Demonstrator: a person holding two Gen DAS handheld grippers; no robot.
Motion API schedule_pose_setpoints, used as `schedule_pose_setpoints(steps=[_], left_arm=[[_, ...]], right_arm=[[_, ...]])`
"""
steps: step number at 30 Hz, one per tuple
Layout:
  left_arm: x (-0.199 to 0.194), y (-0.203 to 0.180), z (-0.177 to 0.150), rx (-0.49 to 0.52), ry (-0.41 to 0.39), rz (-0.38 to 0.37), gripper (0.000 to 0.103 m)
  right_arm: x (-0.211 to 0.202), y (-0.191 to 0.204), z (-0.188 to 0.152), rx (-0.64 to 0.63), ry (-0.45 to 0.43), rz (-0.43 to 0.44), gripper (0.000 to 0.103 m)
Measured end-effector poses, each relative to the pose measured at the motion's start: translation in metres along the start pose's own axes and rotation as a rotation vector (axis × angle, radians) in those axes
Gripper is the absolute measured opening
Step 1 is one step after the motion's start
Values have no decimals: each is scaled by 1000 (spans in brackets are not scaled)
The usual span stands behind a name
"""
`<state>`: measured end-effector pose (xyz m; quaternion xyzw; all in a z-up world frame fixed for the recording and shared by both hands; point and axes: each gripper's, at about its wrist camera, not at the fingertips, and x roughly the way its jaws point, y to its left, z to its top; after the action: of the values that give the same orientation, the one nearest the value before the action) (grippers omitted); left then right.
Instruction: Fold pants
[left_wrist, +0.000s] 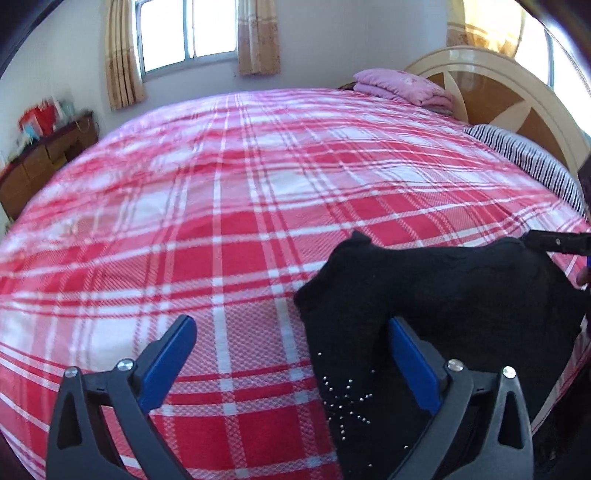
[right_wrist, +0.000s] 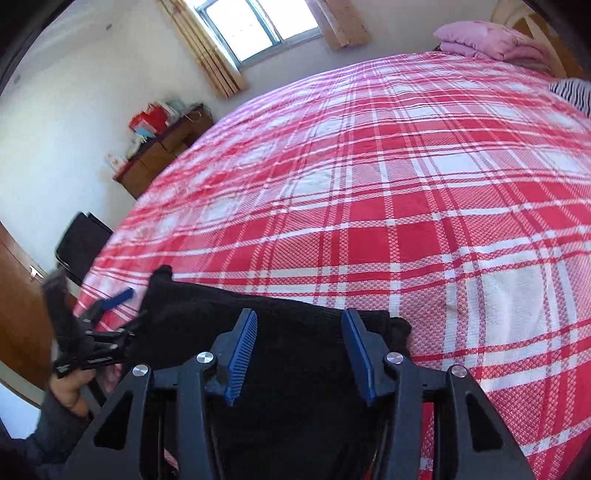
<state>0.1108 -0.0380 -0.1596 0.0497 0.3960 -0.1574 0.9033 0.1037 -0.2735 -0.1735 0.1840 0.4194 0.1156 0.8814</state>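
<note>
Black pants (left_wrist: 436, 295) with a pattern of small silver studs lie bunched at the near edge of the red plaid bed (left_wrist: 240, 206). My left gripper (left_wrist: 291, 328) is open; its right finger rests over the pants' left part, its left finger over bare bedspread. In the right wrist view the pants (right_wrist: 280, 317) lie as a dark band under my right gripper (right_wrist: 299, 325), which is open with both fingers over the fabric. The left gripper (right_wrist: 114, 299) shows at the pants' left end. The right gripper's tip (left_wrist: 554, 242) shows at the pants' far right.
A folded pink quilt (left_wrist: 402, 86) and a striped pillow (left_wrist: 532, 155) lie at the headboard (left_wrist: 517, 107). A wooden dresser (left_wrist: 40, 158) with clutter stands by the far wall under a window. A black chair (right_wrist: 83, 240) stands beside the bed.
</note>
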Motion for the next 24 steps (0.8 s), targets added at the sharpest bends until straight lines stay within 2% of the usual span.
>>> schedule_pose_setpoints(steps=[2, 4, 7, 9, 10, 13, 14, 17, 21, 24], left_arm=[[-2, 6, -3, -53, 6, -29, 103], [-8, 6, -3, -49, 1, -14, 103], [-25, 1, -4, -13, -21, 11, 103], [-35, -2, -5, 1, -38, 1, 103], [-40, -4, -5, 9, -47, -1, 103], [-38, -8, -7, 28, -36, 8, 103], [-34, -7, -7, 29, -25, 10, 103], [-23, -5, -13, 22, 14, 11, 103], [-24, 0, -15, -2, 12, -5, 103], [-27, 0, -14, 4, -1, 4, 103]], right_arm=[[-17, 2, -3, 10, -9, 0, 50], [-36, 9, -6, 1, -33, -7, 50], [-70, 26, -29, -62, -16, 84, 50], [-78, 37, -47, -123, 20, 108, 50], [-77, 38, -54, -142, 41, 97, 50], [-59, 23, -80, -135, 150, -67, 50], [-50, 12, -86, -116, 191, -86, 50], [-55, 3, -86, -76, 165, -29, 50], [-66, 9, -82, -92, 135, -21, 50], [-72, 4, -77, -54, 106, -6, 50]])
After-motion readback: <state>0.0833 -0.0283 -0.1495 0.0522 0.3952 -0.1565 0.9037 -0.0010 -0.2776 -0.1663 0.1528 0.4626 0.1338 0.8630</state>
